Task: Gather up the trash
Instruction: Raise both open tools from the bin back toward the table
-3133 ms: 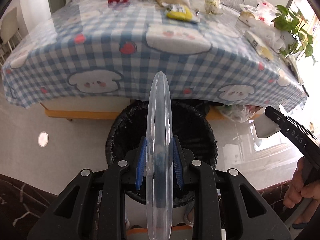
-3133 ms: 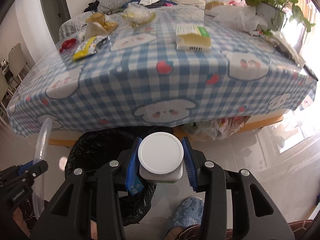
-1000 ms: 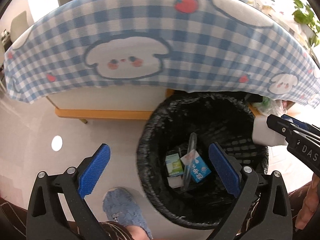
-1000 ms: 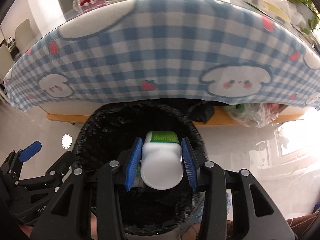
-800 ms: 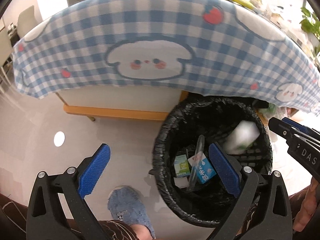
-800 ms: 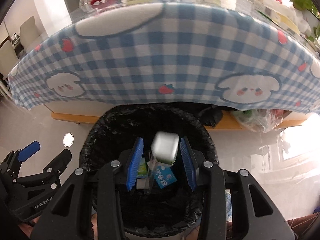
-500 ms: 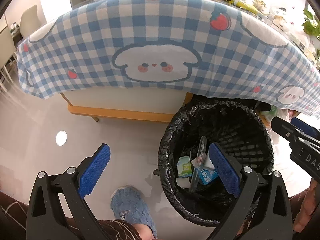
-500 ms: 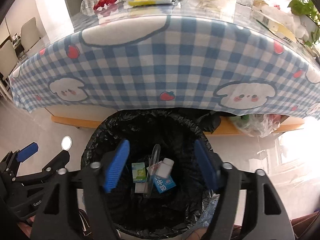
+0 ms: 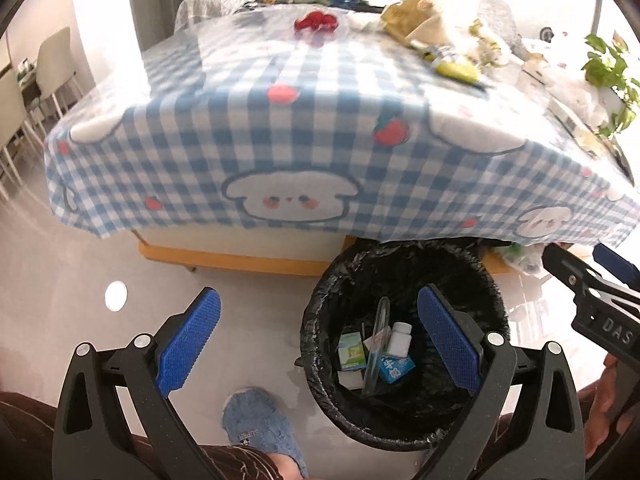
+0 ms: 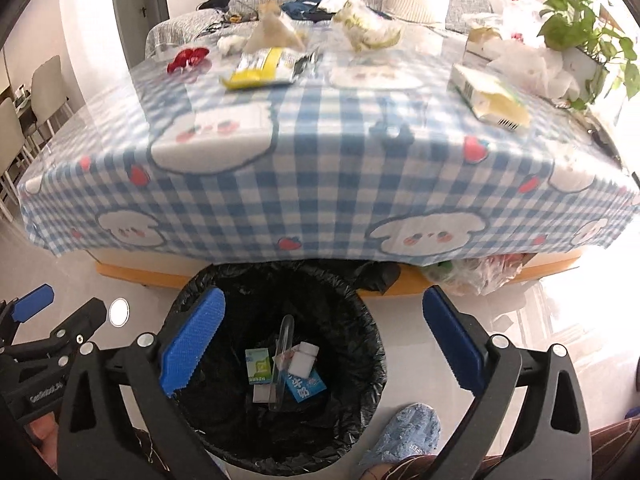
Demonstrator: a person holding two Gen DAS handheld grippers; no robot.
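Observation:
A black-lined trash bin (image 9: 328,344) (image 10: 372,344) stands on the floor at the table's front edge. Inside lie a clear plastic lid (image 9: 376,348) (image 10: 282,360), a white bottle (image 9: 398,338) (image 10: 304,360), a green-white carton (image 9: 351,356) (image 10: 258,366) and a blue-white carton (image 9: 394,368) (image 10: 304,388). My left gripper (image 9: 320,344) is open and empty, above the bin's left side. My right gripper (image 10: 324,344) is open and empty, above the bin. On the table lie a yellow wrapper (image 10: 260,70), a red wrapper (image 10: 186,58), crumpled paper bags (image 10: 276,32) and an open box (image 10: 490,98).
The table has a blue checked cloth (image 9: 320,128) (image 10: 320,168) that hangs over the bin's far rim. A potted plant (image 10: 584,36) and white plastic bags (image 10: 532,64) stand at the right. A bag of rubbish (image 10: 476,272) lies under the table. My slippered feet (image 9: 260,428) (image 10: 404,432) are near the bin. Chairs (image 9: 44,68) stand left.
My left gripper dropped the clear lid into the bin. My right gripper opened and the white bottle fell in. Both grippers then rose and pulled back, and the table top came into view.

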